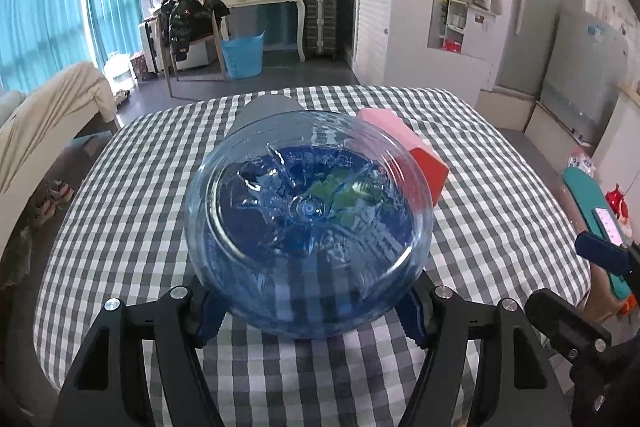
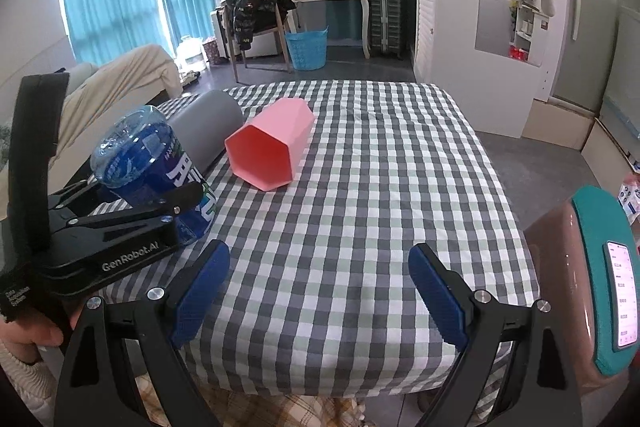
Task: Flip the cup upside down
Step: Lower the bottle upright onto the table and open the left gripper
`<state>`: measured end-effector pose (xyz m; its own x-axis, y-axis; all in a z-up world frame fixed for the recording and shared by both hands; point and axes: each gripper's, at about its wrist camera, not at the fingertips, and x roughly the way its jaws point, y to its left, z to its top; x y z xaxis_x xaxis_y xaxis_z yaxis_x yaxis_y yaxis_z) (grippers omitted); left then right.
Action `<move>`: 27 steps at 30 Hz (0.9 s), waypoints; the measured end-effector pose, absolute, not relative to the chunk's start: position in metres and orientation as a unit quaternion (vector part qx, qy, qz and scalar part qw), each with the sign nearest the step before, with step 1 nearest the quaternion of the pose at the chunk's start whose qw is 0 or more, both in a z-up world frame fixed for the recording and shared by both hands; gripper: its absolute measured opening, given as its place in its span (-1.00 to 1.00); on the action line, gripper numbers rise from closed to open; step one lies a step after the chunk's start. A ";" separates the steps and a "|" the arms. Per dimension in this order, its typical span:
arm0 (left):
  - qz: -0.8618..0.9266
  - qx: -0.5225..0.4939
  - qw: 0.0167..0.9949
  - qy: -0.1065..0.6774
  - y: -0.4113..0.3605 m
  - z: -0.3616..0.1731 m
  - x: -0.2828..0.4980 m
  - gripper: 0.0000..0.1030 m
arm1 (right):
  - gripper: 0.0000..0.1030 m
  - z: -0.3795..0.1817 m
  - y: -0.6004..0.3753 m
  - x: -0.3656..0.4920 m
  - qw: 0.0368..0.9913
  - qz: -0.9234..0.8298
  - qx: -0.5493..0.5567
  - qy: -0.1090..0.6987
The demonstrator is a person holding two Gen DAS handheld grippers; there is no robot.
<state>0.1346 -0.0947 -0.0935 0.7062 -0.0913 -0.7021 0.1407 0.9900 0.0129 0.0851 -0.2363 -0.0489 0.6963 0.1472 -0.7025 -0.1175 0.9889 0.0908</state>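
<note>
A clear blue plastic cup [image 1: 308, 211] with a blue label is held in my left gripper [image 1: 312, 319], which is shut on its sides. The cup's base faces the left wrist camera. In the right wrist view the blue cup [image 2: 136, 155] is tilted with its base up and to the left, low over the checked tablecloth [image 2: 380, 167], with my left gripper [image 2: 160, 211] clamped around it. My right gripper [image 2: 320, 291] is open over the table's near edge, with nothing between its fingers.
A pink hexagonal cup [image 2: 268, 147] lies on its side, mouth toward me, just behind the blue cup. A grey cylinder cup [image 2: 204, 123] lies on its side to the left of it. A phone in a teal holder [image 2: 608, 287] stands at the right.
</note>
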 end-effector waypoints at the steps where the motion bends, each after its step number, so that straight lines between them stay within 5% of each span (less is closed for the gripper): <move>1: -0.060 0.033 0.923 0.378 -0.094 -0.093 0.135 0.51 | 0.77 -0.048 -0.236 0.084 0.921 0.072 0.018 0.382; 27: -0.061 -0.018 0.975 0.215 -0.049 0.016 0.056 0.69 | 0.77 -0.006 -0.213 0.036 0.942 0.055 -0.004 0.332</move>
